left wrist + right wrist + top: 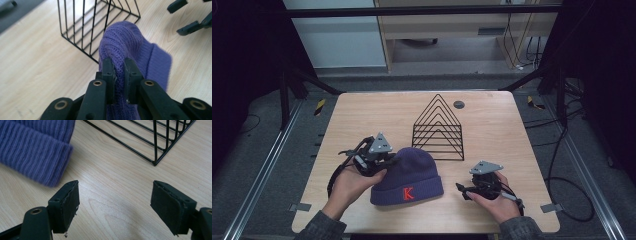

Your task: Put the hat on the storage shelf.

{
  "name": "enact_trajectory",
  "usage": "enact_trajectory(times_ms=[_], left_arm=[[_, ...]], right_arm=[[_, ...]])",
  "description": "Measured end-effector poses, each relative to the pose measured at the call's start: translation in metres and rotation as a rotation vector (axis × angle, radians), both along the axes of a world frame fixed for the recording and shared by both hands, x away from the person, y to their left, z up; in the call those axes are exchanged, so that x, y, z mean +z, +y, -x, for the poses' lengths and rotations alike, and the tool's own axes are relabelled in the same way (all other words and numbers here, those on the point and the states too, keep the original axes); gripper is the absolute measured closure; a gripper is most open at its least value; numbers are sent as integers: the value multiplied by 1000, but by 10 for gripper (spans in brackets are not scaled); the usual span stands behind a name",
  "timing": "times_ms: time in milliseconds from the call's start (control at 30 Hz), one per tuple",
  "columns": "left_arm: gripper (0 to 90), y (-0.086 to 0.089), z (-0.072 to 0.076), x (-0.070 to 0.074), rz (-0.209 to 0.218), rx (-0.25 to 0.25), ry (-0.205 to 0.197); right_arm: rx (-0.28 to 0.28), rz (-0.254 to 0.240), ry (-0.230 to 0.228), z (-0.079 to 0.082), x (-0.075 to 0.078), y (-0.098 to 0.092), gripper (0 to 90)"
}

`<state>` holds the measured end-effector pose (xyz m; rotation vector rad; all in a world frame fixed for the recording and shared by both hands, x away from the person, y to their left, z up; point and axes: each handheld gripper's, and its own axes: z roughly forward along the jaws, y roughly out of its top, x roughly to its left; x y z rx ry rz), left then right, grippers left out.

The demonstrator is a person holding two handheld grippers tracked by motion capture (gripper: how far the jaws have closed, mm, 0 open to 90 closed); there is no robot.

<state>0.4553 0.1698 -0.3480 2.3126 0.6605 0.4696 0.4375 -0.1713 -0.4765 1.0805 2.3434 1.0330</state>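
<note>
Left claw point(119, 70) pinches the purple beanie point(412, 172) by its crown — right claw point(115, 207) gapes wide, empty, beside the cuff.

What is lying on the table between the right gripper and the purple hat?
Nothing: bare wood separates the open right gripper from the purple hat, as the right gripper view shows. The high view agrees.
</note>
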Motion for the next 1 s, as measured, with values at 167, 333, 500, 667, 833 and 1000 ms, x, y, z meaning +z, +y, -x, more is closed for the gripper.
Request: enact_trajectory(times_ms=[167, 333, 500, 667, 833, 1000], left_arm=[[810, 7, 5, 20, 0, -6, -46], [810, 18, 7, 48, -7, -7, -99], [810, 31, 0, 68, -5, 7, -134], [810, 40, -7, 83, 8, 11, -149], [810, 47, -11, 100, 34, 6, -171], [810, 48, -7, 112, 37, -6, -196]], right_arm=[[16, -8, -14, 2, 5, 4, 220], [40, -7, -32, 4, 17, 15, 215], [77, -12, -47, 1, 28, 32, 215], [113, -9, -59, -4, 37, 51, 213], [163, -19, -80, -17, 54, 79, 270], [210, -21, -101, -28, 73, 101, 316]])
